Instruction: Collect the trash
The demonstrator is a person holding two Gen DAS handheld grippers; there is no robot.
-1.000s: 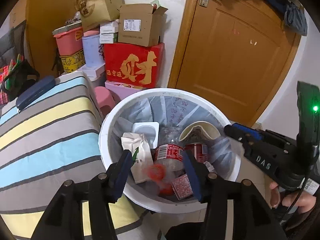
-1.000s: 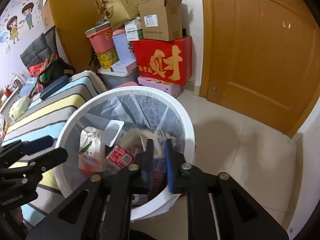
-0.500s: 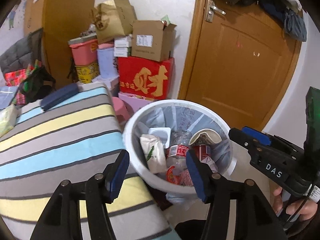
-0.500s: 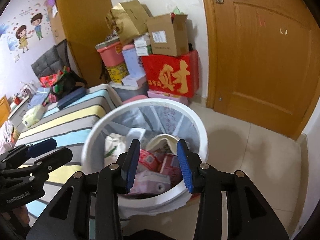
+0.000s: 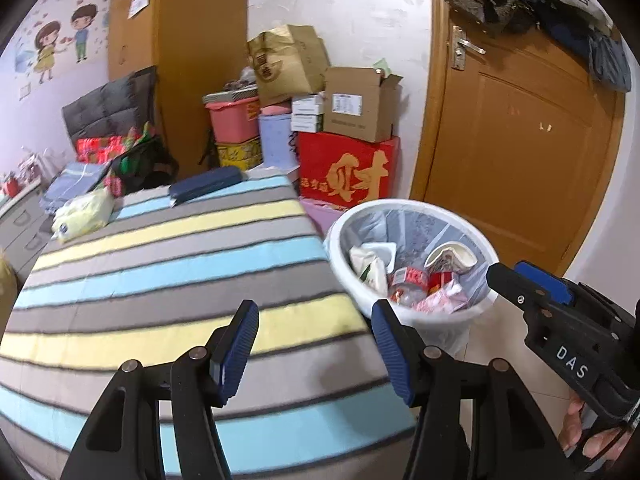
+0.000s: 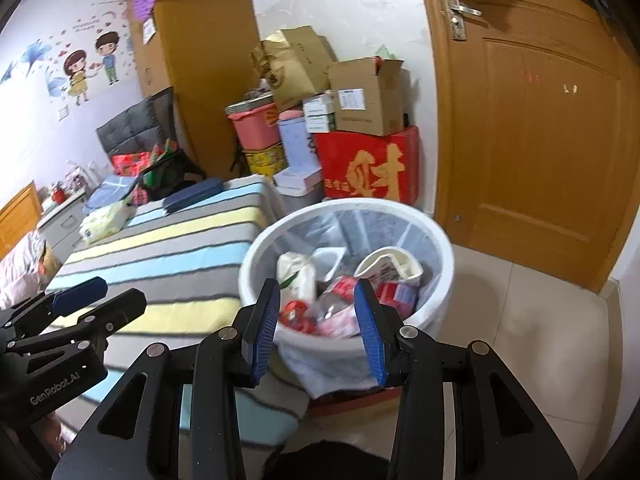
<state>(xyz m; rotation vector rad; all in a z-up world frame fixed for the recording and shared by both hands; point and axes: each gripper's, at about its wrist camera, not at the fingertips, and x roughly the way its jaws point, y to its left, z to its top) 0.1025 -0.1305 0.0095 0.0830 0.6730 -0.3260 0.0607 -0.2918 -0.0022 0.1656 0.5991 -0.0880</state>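
Observation:
A white trash bin (image 5: 340, 236) with a clear liner stands on the floor at the bed's corner. It holds a plastic bottle with a red label (image 5: 404, 280), a white carton (image 5: 370, 266), a paper bowl (image 5: 452, 256) and wrappers. My left gripper (image 5: 316, 312) hovers open and empty above the striped bed, left of the bin. My right gripper (image 6: 318, 288) is open and empty in front of the bin's (image 6: 248, 264) near rim. The right gripper's fingers (image 5: 520, 276) also show at the right of the left wrist view.
The striped bed (image 5: 160, 264) carries a pale yellow packet (image 5: 82, 216) and a dark blue case (image 5: 206, 184). Stacked boxes, including a red box (image 5: 348, 176), fill the corner behind the bin. A wooden door (image 5: 520, 160) is on the right, with tiled floor (image 6: 540, 340) before it.
Both grippers have drawn back and up from the bin. The right jaws, nearly closed inside the bin before, now stand apart. The left view has swung toward the bed.

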